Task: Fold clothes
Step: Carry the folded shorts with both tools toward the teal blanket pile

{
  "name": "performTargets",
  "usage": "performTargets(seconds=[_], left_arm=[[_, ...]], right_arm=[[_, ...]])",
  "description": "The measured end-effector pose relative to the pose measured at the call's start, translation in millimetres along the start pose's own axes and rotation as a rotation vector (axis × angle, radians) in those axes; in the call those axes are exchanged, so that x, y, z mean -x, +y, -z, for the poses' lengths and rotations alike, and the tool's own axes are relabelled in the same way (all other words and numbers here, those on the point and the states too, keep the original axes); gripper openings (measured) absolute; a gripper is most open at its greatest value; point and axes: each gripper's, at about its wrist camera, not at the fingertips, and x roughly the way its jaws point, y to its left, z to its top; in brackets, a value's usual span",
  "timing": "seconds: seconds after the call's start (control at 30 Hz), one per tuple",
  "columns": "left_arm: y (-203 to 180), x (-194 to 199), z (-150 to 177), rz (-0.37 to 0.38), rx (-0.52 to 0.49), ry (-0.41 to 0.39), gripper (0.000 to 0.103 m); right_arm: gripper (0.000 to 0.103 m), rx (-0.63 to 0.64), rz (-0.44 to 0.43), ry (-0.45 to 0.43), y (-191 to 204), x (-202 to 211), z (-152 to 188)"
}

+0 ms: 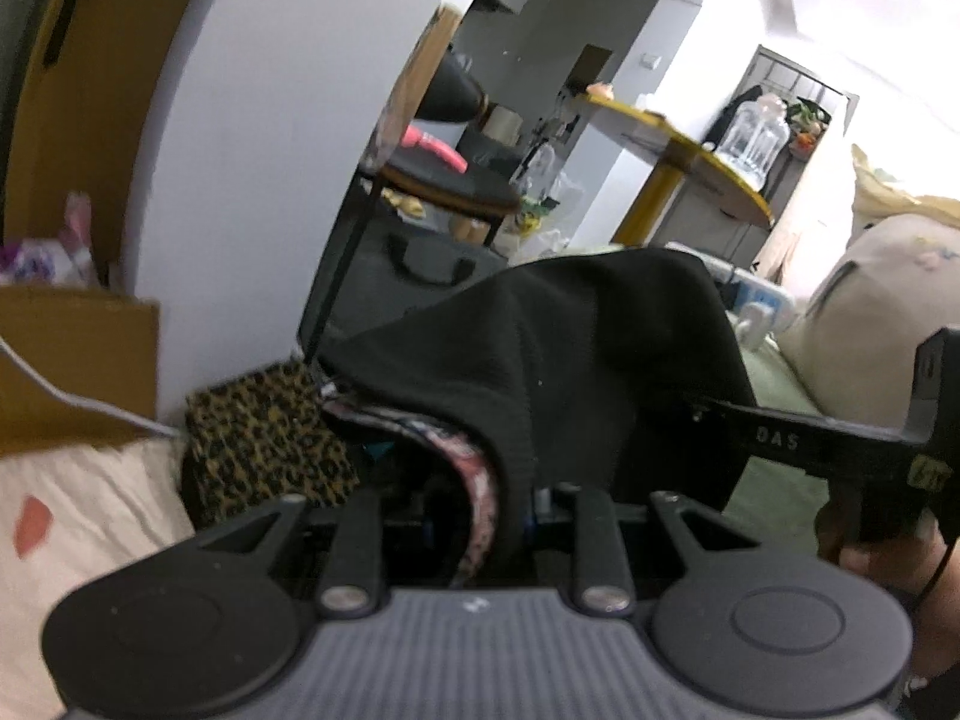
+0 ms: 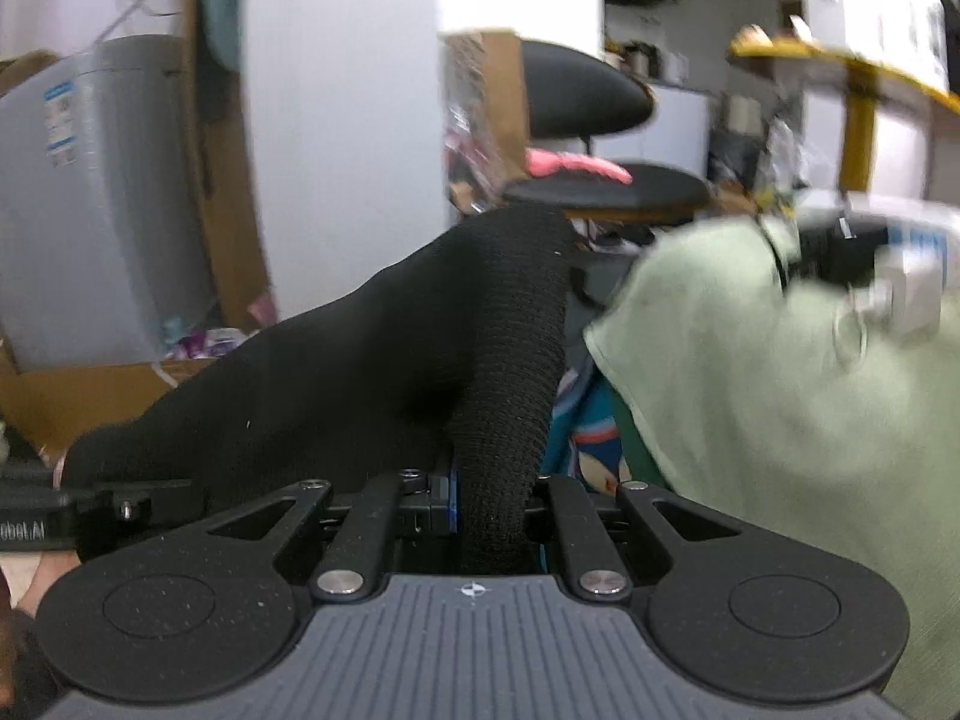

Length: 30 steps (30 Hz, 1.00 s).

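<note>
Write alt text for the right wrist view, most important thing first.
The right gripper is shut on a black garment that drapes up and over its fingers toward the left. A pale green cloth lies to the right; a black chair and yellow-edged table stand blurred behind.

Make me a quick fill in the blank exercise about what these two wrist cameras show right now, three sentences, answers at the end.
1. Both tools are clamped on a garment whose colour is ____.
2. In the left wrist view, the cushion left of the garment has a ____ print.
3. In the right wrist view, the cloth to the right of the right tool is pale ____.

The left tool grips the garment's patterned edge.

Missing words: black; leopard; green
</note>
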Motion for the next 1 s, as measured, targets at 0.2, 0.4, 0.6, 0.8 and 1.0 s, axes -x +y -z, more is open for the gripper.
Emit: performTargets(seconds=[0.2, 0.4, 0.6, 0.8, 1.0], left_arm=[[21, -38, 14, -0.016, 0.034, 0.026, 0.026], [42, -64, 18, -0.032, 0.048, 0.03, 0.026], [74, -95, 22, -0.041, 0.083, 0.055, 0.026], [107, -125, 27, -0.041, 0.112, 0.09, 0.026], [138, -151, 20, -0.049, 0.09, 0.093, 0.026]], right_arm=[[0.009, -0.023, 0.028, 0.008, -8, -44, 23], [0.009, -0.016, 0.012, 0.007, -13, -88, 30], [0.009, 0.014, -0.001, 0.03, -7, -132, 38], [0.009, 0.032, -0.003, 0.069, -2, -176, 43], [0.01, 0.052, -0.034, 0.092, -1, -221, 41]])
